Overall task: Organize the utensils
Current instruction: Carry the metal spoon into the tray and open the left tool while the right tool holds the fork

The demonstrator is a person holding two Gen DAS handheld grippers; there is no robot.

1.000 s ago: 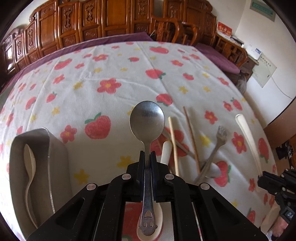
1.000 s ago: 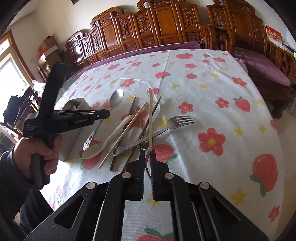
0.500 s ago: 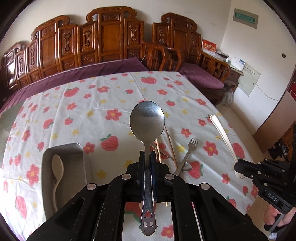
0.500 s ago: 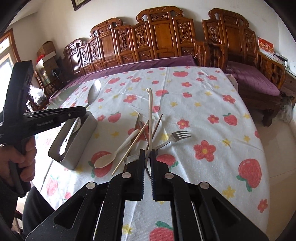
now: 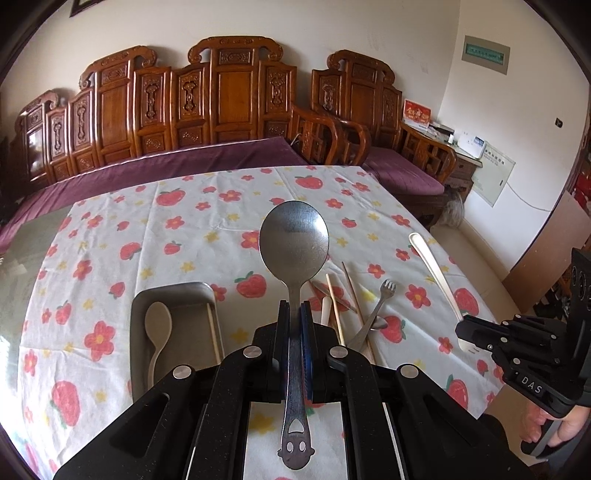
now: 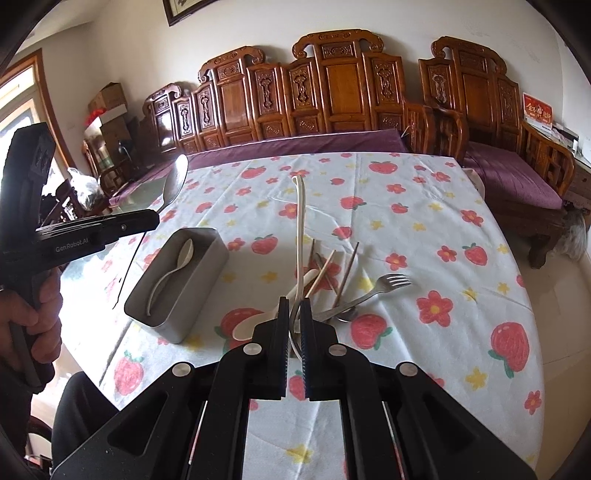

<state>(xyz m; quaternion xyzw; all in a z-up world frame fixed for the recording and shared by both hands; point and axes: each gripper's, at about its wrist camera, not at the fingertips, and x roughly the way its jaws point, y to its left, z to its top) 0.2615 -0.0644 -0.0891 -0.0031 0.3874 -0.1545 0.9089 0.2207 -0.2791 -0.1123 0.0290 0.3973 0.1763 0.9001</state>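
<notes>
Carved wooden benches [image 5: 229,110] with purple cushions line cream walls [image 5: 480,22].

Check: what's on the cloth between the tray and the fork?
In the right wrist view, between the tray and the fork lie a cream spoon and crossed chopsticks, on bare cloth beside the tray.

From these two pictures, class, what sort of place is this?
Probably a home living or dining room: a carved wooden bench with a purple cushion, and a table under a strawberry-print tablecloth strewn with utensils.

both tongs [image 5: 294,314] [image 6: 294,314] clamped, aloft
</notes>
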